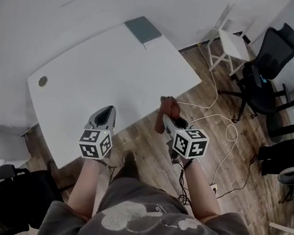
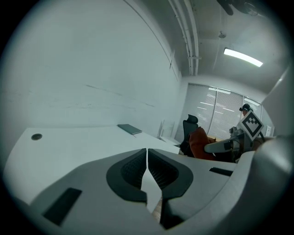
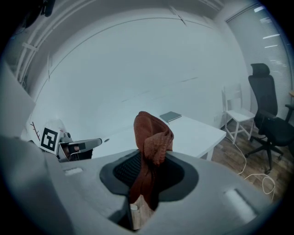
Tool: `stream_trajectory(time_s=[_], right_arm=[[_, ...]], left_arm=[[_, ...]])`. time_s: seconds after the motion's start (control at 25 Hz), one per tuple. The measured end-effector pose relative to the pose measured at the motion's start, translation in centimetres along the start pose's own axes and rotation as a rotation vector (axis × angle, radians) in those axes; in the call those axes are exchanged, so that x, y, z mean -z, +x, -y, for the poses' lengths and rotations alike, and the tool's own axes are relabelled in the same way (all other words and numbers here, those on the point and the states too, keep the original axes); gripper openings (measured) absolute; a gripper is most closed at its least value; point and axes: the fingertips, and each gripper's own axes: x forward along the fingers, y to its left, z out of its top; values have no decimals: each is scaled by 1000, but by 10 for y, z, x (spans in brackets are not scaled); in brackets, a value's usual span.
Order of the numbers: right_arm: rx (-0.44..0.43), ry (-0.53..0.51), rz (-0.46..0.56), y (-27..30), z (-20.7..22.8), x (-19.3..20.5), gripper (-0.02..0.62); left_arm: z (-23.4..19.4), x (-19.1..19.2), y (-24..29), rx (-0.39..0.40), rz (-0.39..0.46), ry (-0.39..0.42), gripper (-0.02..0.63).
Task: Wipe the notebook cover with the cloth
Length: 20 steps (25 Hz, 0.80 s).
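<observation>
Rust cloth point(image 3: 154, 133) upright in right gripper point(image 3: 147, 164)

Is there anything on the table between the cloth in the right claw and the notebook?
Nothing visible. From the cloth in the right claw to the notebook at the far corner, only bare white table shows. The round grommet sits far left, off that path.

A slim grey-green notebook point(image 1: 143, 29) lies closed and flat at the far corner of the white desk point(image 1: 98, 79), close against its far edge. The rust-brown cloth point(image 3: 151, 137), crumpled into a bunch, stands up pinched between the right tongs point(image 3: 148, 160), held off the desk's near right edge, well apart from the notebook.
</observation>
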Motion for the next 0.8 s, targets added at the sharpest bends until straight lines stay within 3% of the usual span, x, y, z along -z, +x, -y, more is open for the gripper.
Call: stream_trajectory(time_s=[0.4, 0.8], right_arm=[[17, 16, -8, 80, 8, -51, 106], [58, 24, -28, 119, 16, -63, 106]], left_arm=[[-54, -42, 54, 19, 6, 10, 6], [-84, -43, 91, 54, -7, -28, 6]])
